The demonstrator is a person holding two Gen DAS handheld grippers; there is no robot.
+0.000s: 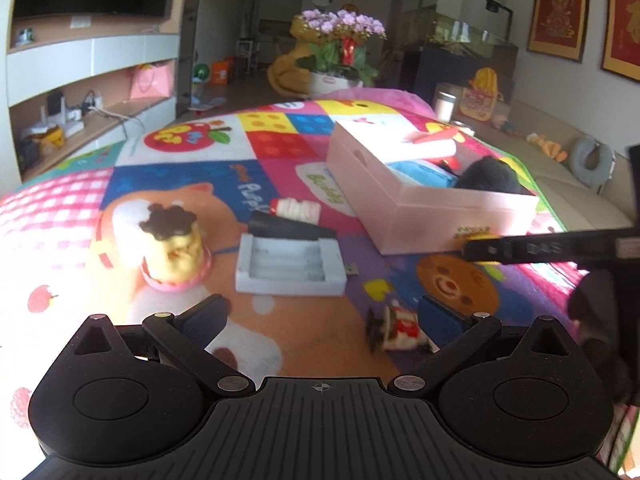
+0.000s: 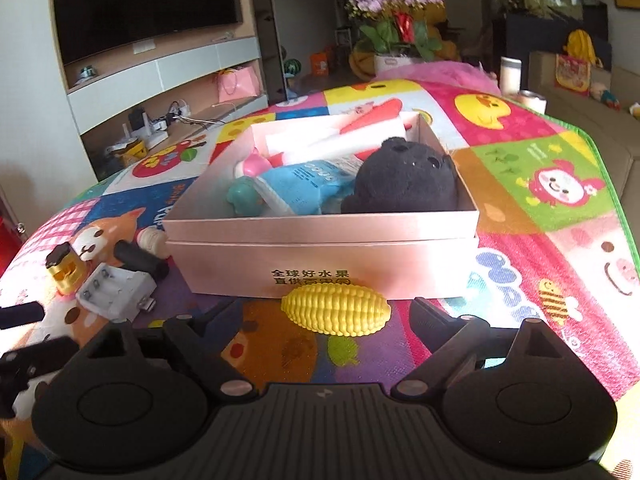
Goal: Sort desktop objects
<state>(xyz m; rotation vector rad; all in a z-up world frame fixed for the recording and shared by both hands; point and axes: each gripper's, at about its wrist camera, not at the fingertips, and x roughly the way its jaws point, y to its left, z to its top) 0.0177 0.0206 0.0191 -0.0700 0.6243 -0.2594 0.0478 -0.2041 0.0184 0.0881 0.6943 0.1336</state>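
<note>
The pink box (image 2: 320, 268) sits open on the tabletop (image 2: 540, 184), which is covered by a bright cartoon mat. Inside it lie a black plush toy (image 2: 400, 180), a blue tube (image 2: 304, 188), a pink and teal toy (image 2: 244, 184) and a white roll with red trim (image 2: 336, 136). A yellow toy corn cob (image 2: 336, 314) lies on the mat just in front of the box's near wall, beyond the tips of the right tool (image 2: 324, 316), whose fingers stand wide apart with nothing pressed between them. To the left of the box rest a white battery charger (image 1: 290, 266), a black cylinder (image 1: 292, 228) and a yellow pudding-shaped figure (image 1: 176, 246). The left tool (image 1: 324, 314) is also spread apart and empty; a small red, white and black item (image 1: 394, 330), too blurred to name, perhaps a wrapped sweet, lies on the mat near its right finger.
</note>
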